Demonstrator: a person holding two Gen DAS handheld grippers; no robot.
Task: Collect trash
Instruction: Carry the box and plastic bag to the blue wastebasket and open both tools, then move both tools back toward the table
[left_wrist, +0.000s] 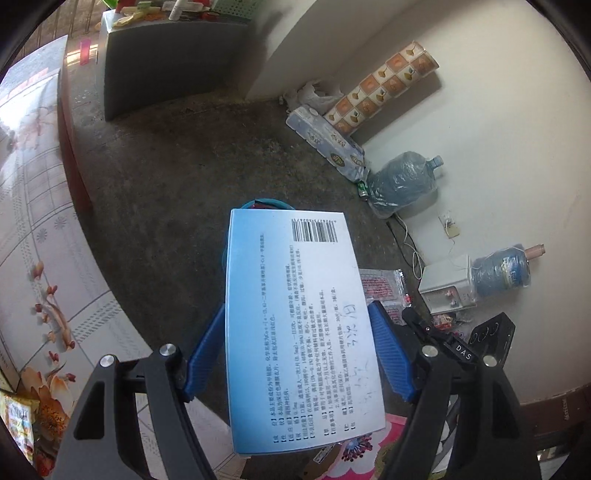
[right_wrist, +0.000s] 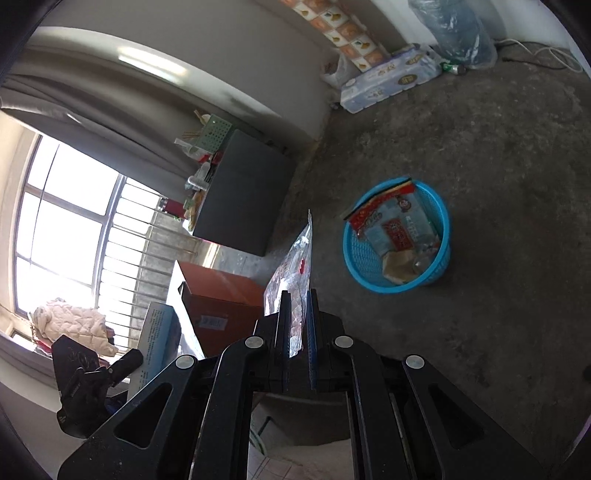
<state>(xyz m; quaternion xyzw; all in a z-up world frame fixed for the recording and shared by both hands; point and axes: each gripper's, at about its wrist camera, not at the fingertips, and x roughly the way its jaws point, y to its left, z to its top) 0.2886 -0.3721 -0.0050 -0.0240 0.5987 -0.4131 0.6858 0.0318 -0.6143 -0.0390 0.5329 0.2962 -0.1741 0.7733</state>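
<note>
Some trash already lies in the blue basket at the right middle of the right view. The left gripper grips a light blue box. The right gripper pinches what looks like a clear wrapper. Both must still go in

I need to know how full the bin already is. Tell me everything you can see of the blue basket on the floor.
The blue basket is a round, shallow plastic tub with latticed walls and a solid rim. It stands upright on the bare concrete floor, apart from the walls and furniture. Inside lie several wrappers, among them a red-and-white printed packet leaning over the rim, and a pale bag. It looks partly full. Nothing grips or touches it from outside.
</note>
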